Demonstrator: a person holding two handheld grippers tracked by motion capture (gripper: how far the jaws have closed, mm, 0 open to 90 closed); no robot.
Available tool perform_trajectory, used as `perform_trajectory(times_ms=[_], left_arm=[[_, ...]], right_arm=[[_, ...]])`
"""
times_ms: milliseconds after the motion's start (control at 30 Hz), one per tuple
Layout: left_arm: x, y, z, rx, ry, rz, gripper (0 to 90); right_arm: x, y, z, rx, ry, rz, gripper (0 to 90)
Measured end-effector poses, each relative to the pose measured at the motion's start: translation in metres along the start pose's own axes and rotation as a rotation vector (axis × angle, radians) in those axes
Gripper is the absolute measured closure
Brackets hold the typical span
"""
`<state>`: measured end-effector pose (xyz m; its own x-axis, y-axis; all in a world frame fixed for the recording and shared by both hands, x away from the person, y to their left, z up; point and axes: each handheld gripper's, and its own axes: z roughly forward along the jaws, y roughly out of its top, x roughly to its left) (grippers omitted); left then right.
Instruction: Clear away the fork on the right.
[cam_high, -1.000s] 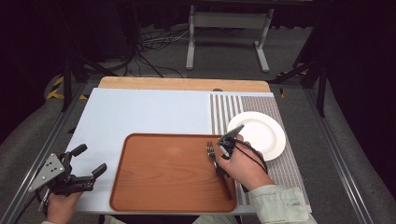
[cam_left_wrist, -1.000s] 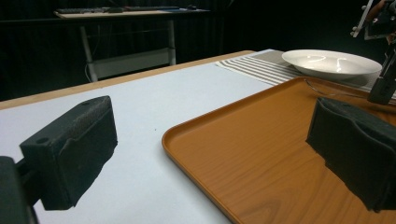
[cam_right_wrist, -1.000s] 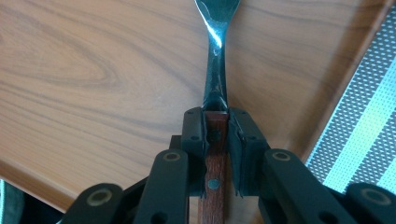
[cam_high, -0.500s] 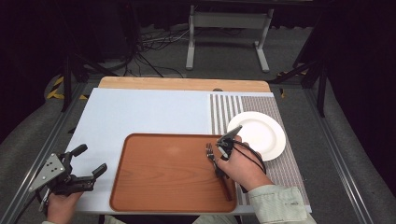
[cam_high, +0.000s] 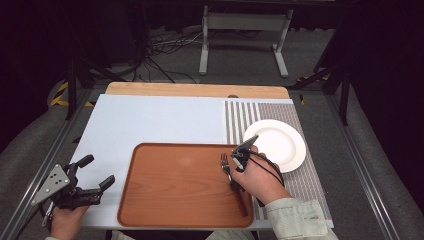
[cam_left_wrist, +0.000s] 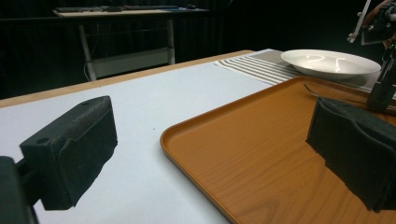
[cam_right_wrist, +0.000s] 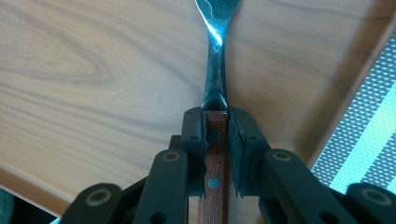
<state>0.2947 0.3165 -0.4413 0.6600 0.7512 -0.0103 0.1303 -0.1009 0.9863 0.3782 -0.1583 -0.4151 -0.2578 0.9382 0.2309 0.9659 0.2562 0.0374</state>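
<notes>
My right gripper (cam_right_wrist: 215, 140) pinches the fork (cam_right_wrist: 215, 84) by its wooden handle at the tray's (cam_high: 165, 200) three o'clock edge; the left gripper (cam_high: 95, 172) waits spread.

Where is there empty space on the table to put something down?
The biggest bare patch is the pale blue mat between the wooden table edge, the striped mat and the tray. The tray's left and middle are bare too. It is crowded at the tray's right edge, where the right tool grips the fork beside the plate.
</notes>
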Motion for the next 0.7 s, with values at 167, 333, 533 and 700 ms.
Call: perform_trajectory(times_ms=[167,333,533,700], left_arm=[[0.000,0.000,0.000,-0.001,0.000,0.000,2.3],[0.000,0.000,0.000,-0.003,0.000,-0.002,2.3],[0.000,0.000,0.000,-0.002,0.001,-0.001,2.3],[0.000,0.000,0.000,-0.003,0.001,-0.002,2.3]], right_arm=[[0.000,0.000,0.000,-0.008,0.003,-0.007,75.2],[-0.001,0.000,-0.002,-0.018,0.003,-0.018,74.2],[-0.001,-0.001,-0.008,-0.068,0.036,-0.057,59.4],[0.002,-0.001,-0.012,-0.190,0.025,-0.180,37.7]])
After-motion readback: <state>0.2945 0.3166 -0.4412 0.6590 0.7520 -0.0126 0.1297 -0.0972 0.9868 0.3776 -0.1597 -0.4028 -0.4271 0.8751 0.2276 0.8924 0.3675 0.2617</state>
